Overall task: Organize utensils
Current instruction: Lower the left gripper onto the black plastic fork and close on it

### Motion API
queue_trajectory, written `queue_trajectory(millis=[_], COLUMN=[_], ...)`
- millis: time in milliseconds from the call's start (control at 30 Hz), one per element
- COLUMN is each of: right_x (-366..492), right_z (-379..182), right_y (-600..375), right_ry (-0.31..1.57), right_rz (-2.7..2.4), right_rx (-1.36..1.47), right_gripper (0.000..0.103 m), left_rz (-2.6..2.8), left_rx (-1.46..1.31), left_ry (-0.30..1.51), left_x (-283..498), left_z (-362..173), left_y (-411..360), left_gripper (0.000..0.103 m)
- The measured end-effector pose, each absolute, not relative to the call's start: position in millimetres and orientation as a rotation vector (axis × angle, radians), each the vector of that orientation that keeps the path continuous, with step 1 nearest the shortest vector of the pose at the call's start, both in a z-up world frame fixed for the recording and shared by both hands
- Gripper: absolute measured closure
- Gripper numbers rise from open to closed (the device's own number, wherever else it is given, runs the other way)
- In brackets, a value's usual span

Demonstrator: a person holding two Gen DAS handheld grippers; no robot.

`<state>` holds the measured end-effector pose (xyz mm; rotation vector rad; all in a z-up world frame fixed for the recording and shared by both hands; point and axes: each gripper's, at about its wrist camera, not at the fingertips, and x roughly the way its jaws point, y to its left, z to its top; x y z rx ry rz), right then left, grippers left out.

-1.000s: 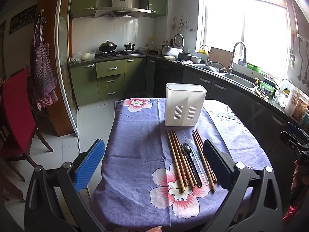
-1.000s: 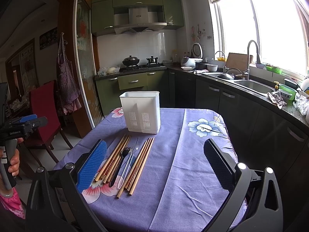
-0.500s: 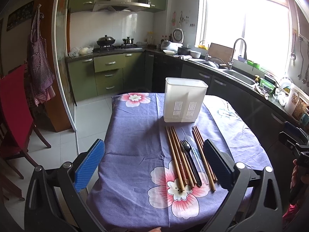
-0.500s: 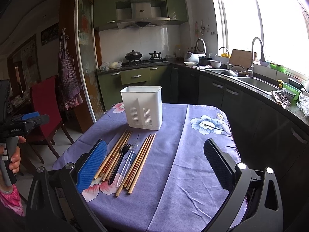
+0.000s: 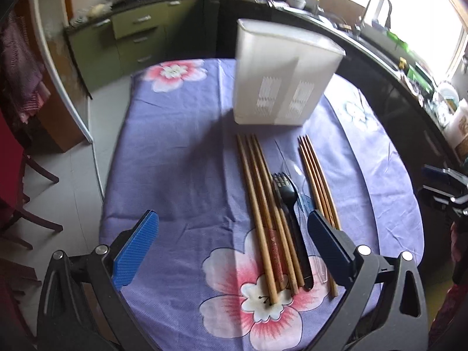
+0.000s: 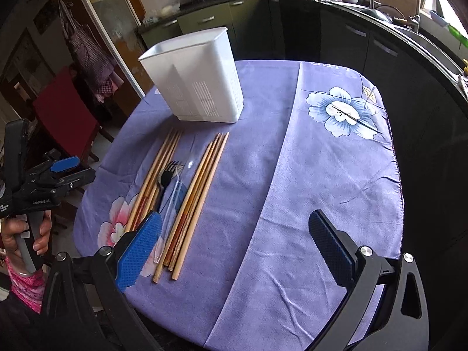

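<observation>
Two chopstick bundles (image 5: 263, 204), a black fork (image 5: 288, 196) between them, lie before the white utensil holder (image 5: 280, 79); left gripper (image 5: 232, 237) and right gripper (image 6: 234, 239) gape, holding nothing

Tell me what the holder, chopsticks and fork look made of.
Holder: white, slightly translucent plastic, matte, with molded slots. Chopsticks: probably bamboo or wood, tan and unglossy. Fork: black plastic by its look, with a faint sheen.
</observation>
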<state>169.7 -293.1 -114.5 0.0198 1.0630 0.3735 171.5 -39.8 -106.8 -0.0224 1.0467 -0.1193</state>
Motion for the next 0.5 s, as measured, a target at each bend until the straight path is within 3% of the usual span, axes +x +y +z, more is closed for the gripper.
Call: queue_trajectory(millis=[200,267,333,433,500], right_x=[211.3,221.8,228.6,232.9,233.6], right_z=[-131.4,-136.7,-142.6,-148.4,-151.4], right_y=[-293.1,-291.4,-287.9,-285.3,-285.2], right_ry=[1.148,1.170,1.195,1.205,1.206], right_rz=[0.358,0.350,0.356,0.359,0.358], right_rx=[0.044,0.054,0.057,0.048,0.042], right_gripper=[0.006,0.016,0.025,0.030,0.034], left_rz=[-0.120,-0.126,-0.123,-0.125,-0.124], left_rx=[0.080,0.100,0.095,0.077,0.061], left_ry=[1.125,1.168,1.217,1.276,1.290], left_x=[196.1,201.7,208.2,215.8,217.7], left_z=[-125.6,-134.1,-143.5,-157.2,-160.5], left_y=[-79.9,-92.2,-99.1,-106.4,-108.8], left_gripper=[0.008,0.028,0.039,0.043,0.054])
